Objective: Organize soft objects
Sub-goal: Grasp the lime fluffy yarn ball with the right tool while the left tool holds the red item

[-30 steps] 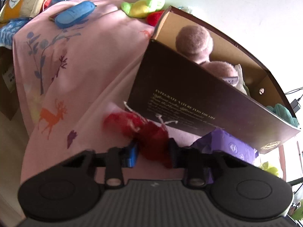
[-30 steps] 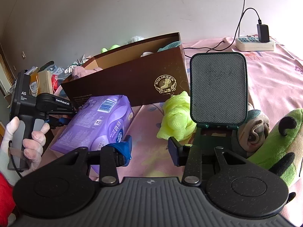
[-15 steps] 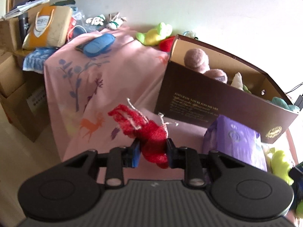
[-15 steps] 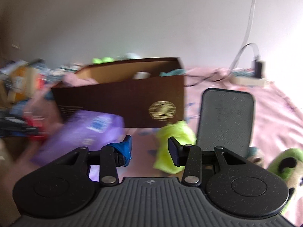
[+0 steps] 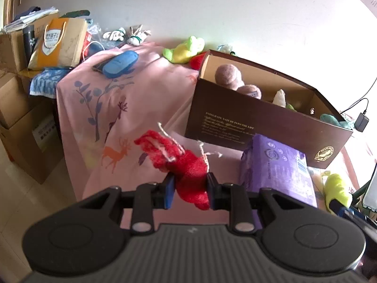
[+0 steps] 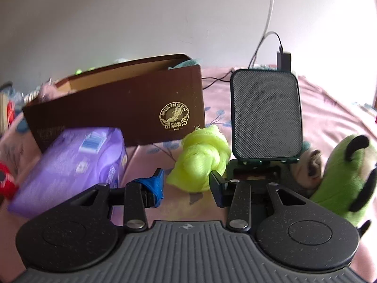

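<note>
Box on the pink-clothed counter already holds several plush pieces; judged partly filled. Loose on the counter: green plush, lime yarn, yellow-green toy. Left claw clenched on a red knit piece, aloft short of the box. Right claw released, empty, just before the yarn.

A grey mesh panel stands upright near a charger.
</note>
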`<control>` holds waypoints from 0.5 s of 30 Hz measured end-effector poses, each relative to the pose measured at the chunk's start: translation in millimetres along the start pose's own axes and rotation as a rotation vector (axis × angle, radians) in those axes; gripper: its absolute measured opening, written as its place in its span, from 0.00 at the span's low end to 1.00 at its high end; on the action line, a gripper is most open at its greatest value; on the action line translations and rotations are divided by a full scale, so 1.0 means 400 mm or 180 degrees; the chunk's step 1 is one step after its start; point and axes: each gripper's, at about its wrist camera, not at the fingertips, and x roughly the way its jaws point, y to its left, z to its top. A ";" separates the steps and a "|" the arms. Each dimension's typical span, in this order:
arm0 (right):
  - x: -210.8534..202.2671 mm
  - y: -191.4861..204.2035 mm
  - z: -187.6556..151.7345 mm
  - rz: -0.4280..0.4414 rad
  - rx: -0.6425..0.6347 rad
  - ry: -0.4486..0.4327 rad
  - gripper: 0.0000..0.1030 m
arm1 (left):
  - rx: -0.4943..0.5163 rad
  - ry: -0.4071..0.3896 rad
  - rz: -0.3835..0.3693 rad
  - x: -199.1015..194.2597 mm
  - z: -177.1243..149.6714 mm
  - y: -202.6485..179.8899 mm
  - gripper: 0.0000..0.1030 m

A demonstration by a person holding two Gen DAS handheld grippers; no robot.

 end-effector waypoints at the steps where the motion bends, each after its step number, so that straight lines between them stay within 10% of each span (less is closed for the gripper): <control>1: 0.009 -0.001 0.002 -0.0017 0.0055 -0.0001 0.25 | 0.0002 -0.0002 -0.0006 -0.003 -0.001 -0.001 0.24; 15: 0.031 -0.070 -0.017 0.0388 0.0420 0.0130 0.00 | 0.0159 -0.0095 -0.0078 -0.034 0.000 -0.057 0.25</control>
